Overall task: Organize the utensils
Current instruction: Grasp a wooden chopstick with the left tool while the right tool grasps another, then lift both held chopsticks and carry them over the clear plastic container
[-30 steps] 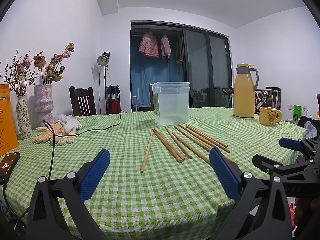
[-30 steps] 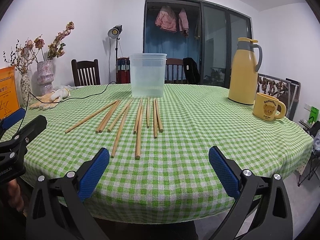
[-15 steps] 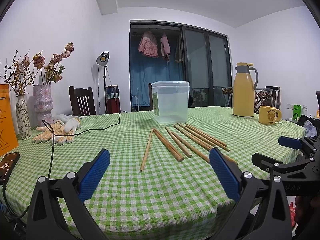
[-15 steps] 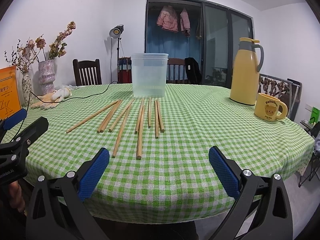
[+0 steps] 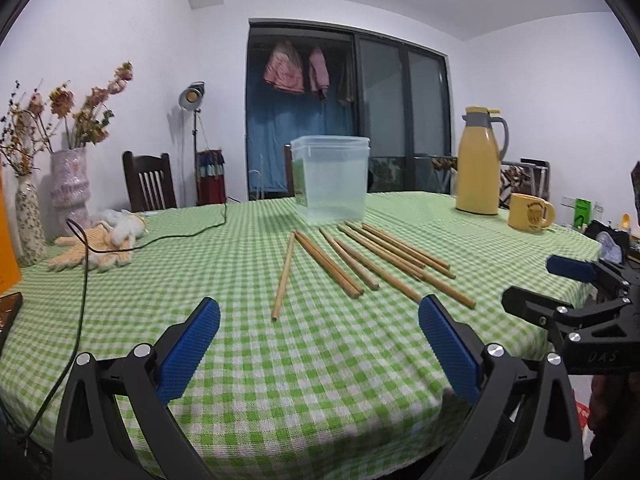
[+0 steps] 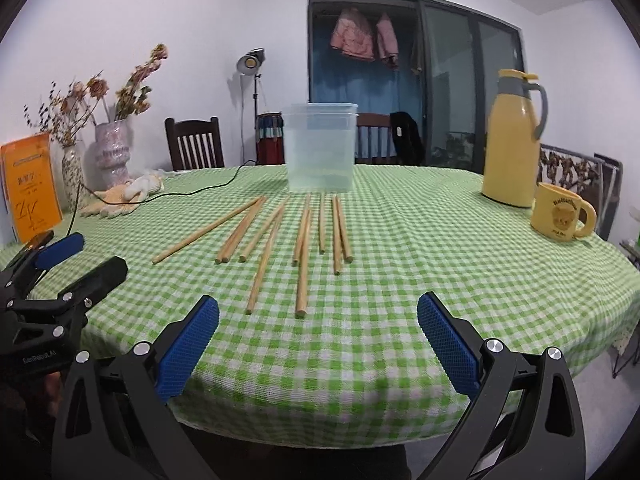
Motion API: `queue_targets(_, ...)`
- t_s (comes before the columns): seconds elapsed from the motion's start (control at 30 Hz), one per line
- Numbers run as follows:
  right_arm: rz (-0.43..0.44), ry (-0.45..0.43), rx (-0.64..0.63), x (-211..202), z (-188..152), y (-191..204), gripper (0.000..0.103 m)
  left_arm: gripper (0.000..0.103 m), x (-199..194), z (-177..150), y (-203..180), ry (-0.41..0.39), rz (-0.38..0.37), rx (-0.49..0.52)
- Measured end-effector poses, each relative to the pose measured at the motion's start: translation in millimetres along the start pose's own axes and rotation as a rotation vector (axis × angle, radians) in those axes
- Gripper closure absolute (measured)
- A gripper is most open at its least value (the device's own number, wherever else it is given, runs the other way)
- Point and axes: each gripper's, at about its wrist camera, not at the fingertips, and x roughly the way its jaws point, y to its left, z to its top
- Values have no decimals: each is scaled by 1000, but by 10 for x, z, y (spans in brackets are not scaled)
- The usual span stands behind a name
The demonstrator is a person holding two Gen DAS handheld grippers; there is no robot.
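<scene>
**Chopsticks fanned out on the green check cloth, both grippers wide and empty**

A round table (image 6: pixel 460 280) under a green-and-white checked cloth fills both views. Near its far middle stands a clear plastic tub (image 6: pixel 319 148), upright and open-topped. To the right are a yellow thermos jug (image 6: pixel 512 140) and, just beside it, a yellow mug (image 6: pixel 560 212). Along the left edge sit two vases of dried flowers (image 6: pixel 112 152), an orange booklet (image 6: pixel 30 184) and a pair of knit gloves (image 5: pixel 92 252) crossed by a black cable.

The wooden chopsticks (image 6: pixel 304 240) lie loose on the cloth in a fan just in front of the tub (none inside it), near ends pointing toward the grippers.

The left gripper (image 5: pixel 318 344) hangs above the near table edge, jaws spread wide, holding nothing. The right gripper (image 6: pixel 318 342) is likewise spread wide and empty.
</scene>
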Motion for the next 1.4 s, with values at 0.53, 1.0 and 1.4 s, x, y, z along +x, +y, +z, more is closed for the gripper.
queue_targets(0.53,56,186,30,631,178,-3,43,6,683,432,417,216,-8,13)
queue_targets(1.0,70,194,3,637,95,16,54,55,1254,214,446,487,-87,41)
queue_targets(1.4,106,177,-57,516,50,51,96,101,1106,215,454,503,-104,78)
